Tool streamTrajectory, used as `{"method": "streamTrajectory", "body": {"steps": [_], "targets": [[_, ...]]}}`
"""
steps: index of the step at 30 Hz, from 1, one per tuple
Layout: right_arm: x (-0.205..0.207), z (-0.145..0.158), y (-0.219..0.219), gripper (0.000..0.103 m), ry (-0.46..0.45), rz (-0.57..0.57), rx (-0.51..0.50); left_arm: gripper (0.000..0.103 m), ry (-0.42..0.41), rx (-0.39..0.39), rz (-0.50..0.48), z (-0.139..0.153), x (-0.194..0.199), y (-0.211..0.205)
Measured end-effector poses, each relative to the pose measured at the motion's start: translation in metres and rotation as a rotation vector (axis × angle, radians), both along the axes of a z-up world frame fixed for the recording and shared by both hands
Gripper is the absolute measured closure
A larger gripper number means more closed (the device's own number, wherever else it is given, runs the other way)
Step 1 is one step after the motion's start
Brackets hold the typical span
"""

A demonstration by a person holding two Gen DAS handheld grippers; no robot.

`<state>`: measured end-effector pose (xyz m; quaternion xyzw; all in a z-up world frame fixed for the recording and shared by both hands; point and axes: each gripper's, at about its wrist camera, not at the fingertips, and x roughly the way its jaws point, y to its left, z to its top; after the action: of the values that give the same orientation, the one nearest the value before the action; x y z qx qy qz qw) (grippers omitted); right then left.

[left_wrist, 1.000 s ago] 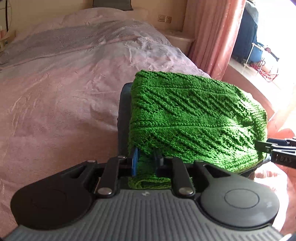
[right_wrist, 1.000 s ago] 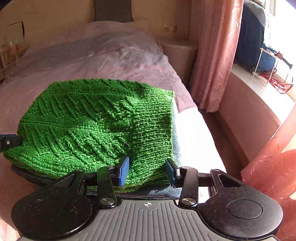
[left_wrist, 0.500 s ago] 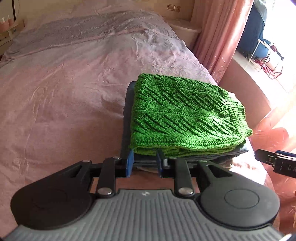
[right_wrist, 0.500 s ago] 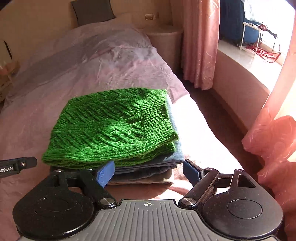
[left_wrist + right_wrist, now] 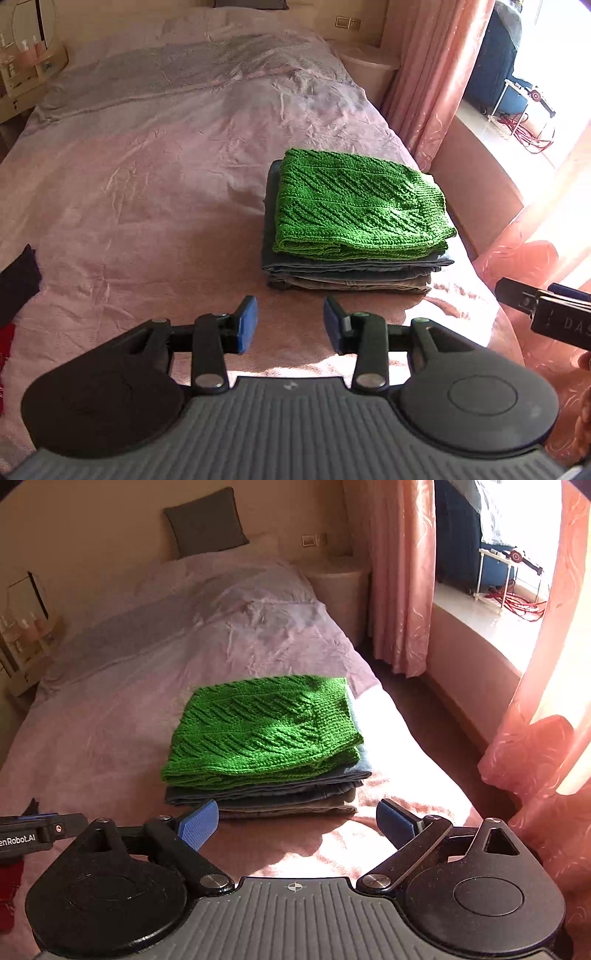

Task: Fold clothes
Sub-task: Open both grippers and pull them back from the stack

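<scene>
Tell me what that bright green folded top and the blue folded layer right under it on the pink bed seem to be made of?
The bright green folded top looks like chunky knitted yarn, wool or acrylic: raised diagonal ribs and visible stitches, matte. The blue folded layer beneath it looks like denim: smooth, flat weave, faded blue, with thick stiff folded edges. The pink bed cover looks like a thin cloth with a slight sheen and fine creases.

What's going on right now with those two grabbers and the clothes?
Left gripper open, empty. Right gripper open, empty. Green sweater folded, atop jeans on bed. Nothing blocking.
</scene>
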<state>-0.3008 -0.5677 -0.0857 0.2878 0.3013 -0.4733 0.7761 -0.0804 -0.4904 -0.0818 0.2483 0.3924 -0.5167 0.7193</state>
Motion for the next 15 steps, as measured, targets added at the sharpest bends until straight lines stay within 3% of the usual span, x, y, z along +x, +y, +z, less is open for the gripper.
{"method": "streamTrajectory", "body": {"steps": [3,5,15], "targets": [[0.002,0.017,0.018,0.007,-0.015,0.009,-0.019,0.063,-0.039,-0.011,-0.001,0.017,-0.004,0.013],[0.002,0.027,0.028,0.001,-0.022,0.006,-0.022,0.061,-0.064,-0.018,0.001,0.028,-0.007,0.022],[-0.013,0.064,0.069,0.001,-0.057,-0.021,-0.06,0.046,-0.101,-0.06,-0.013,0.061,-0.022,0.059]]}}
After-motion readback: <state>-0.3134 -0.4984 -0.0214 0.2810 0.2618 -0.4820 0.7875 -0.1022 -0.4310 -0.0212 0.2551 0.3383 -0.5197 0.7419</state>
